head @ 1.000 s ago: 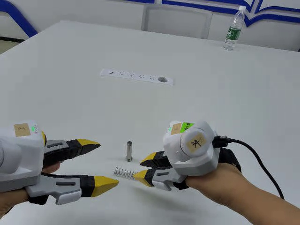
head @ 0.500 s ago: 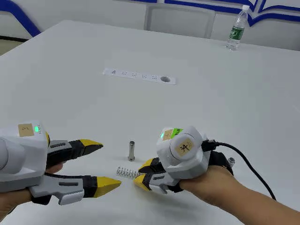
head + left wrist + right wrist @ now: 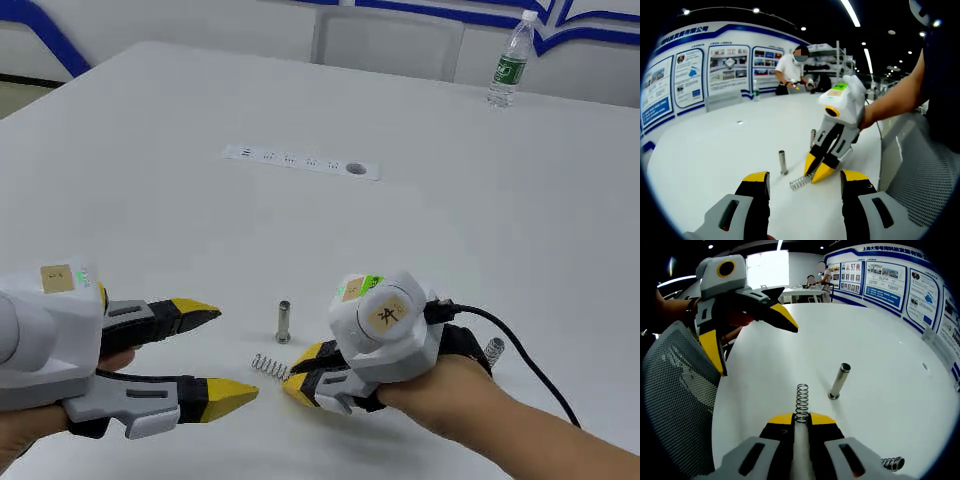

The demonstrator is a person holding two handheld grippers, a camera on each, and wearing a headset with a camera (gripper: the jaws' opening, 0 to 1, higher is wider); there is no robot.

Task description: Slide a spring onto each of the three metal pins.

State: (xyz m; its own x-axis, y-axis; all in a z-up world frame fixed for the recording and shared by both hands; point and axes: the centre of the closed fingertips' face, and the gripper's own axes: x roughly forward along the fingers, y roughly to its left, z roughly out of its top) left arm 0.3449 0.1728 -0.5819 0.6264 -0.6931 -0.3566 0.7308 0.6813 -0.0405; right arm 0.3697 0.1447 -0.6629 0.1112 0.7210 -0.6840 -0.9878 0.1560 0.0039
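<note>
A short metal pin (image 3: 284, 322) stands upright on the white table (image 3: 420, 200). Just in front of it a small spring (image 3: 268, 366) lies level, and my right gripper (image 3: 296, 376) is shut on its right end. In the right gripper view the spring (image 3: 802, 400) sticks straight out from the closed yellow tips, with the pin (image 3: 839, 381) slightly to its right. My left gripper (image 3: 225, 355) is open, a little left of the spring, with nothing between its fingers. A second spring (image 3: 492, 350) stands behind my right hand; whether a pin is inside it I cannot tell.
A white power strip (image 3: 300, 162) lies mid-table. A water bottle (image 3: 509, 60) stands at the far right edge beside a chair back (image 3: 385, 40). A black cable (image 3: 525, 352) trails from the right gripper. A mesh chair (image 3: 675, 390) is near the table's front edge.
My right gripper's jaws, apart a second ago with the spring by the lower tip, have come together on the spring's end. The left gripper has stayed put. The head camera has shifted slightly.
</note>
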